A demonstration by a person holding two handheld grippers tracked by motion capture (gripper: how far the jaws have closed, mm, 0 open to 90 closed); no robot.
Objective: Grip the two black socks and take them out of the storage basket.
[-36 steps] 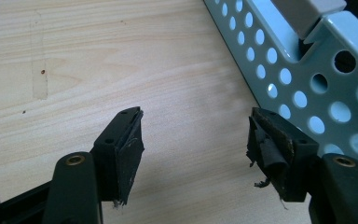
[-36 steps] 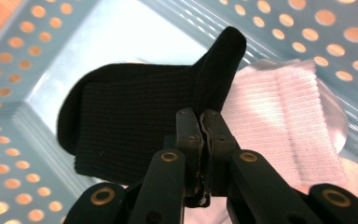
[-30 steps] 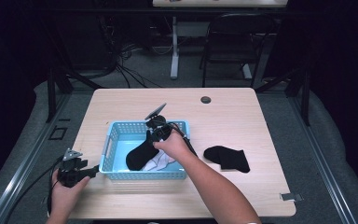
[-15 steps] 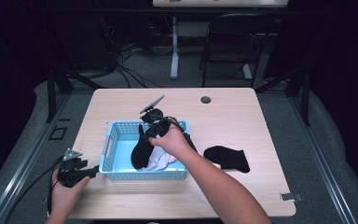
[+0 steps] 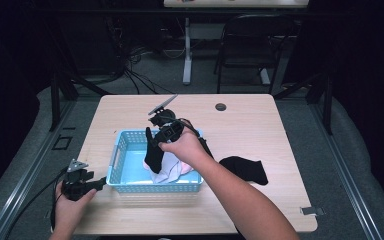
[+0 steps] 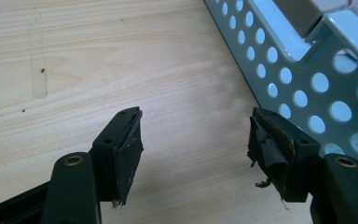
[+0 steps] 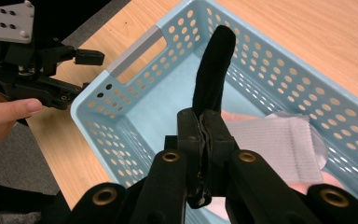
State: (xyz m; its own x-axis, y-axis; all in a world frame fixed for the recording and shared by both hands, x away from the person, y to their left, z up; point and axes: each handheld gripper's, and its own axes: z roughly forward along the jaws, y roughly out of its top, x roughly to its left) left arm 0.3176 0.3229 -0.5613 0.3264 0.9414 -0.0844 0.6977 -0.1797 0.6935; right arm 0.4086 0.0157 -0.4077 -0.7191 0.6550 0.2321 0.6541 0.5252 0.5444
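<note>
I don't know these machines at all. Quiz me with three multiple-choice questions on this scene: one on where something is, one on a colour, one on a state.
1. Where does the loose black sock lie?
A. on the table right of the basket
B. in the basket
C. on the floor

2. What colour is the basket?
A. red
B. light blue
C. yellow

3. How does the left hand-held gripper stand?
A. shut on a sock
B. shut on the basket's rim
C. open, holding nothing

Key: 1 A, it rests on bare wood beside the basket. 2 B, its perforated walls are pale blue. 3 C, its jaws stand apart over the table; the right hand-held gripper clamps the other black sock.
</note>
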